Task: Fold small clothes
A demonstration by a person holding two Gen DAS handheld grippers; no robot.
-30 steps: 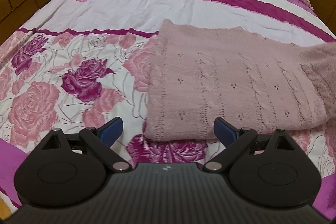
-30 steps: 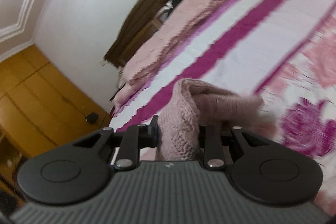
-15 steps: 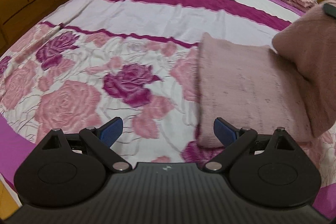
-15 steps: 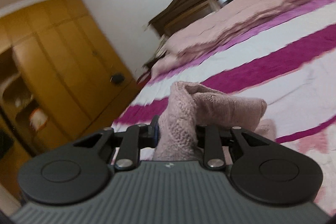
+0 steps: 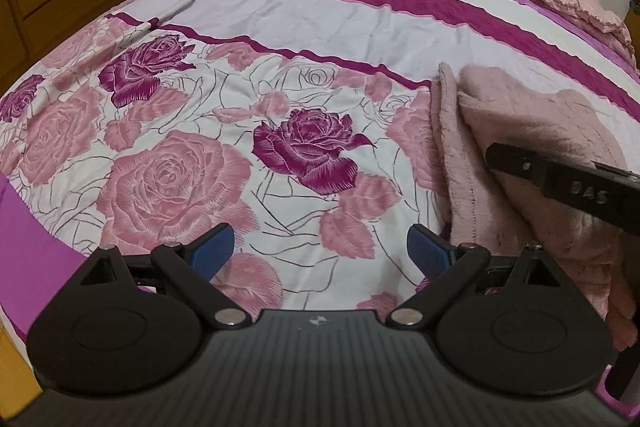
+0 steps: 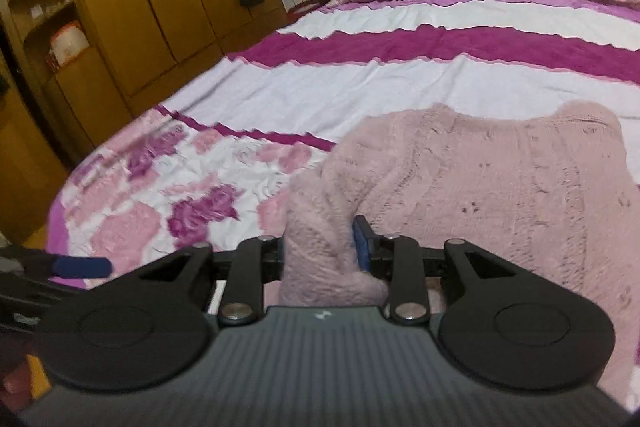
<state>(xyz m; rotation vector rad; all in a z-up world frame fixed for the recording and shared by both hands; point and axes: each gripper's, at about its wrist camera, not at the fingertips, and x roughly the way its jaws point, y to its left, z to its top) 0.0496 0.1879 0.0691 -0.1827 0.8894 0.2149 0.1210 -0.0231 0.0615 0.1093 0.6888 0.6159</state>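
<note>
Sweater (image 6: pixel 500 187) knit is bunched between the right claw's (image 6: pixel 320 247) fingers, which pinch a thick fold of it; the rest drapes ahead over the bed (image 6: pixel 400 87) near its front edge, partly doubled over. The left claw (image 5: pixel 320 251) is spread wide and holds nothing, just left of the sweater's left edge, above the rose print. In its view the right claw's black finger lies across the fuzzy cloth. The knit looks soft, light and limp, so it should sag and slide rather than crease. Best taken at a corner or hem, through both layers.
</note>
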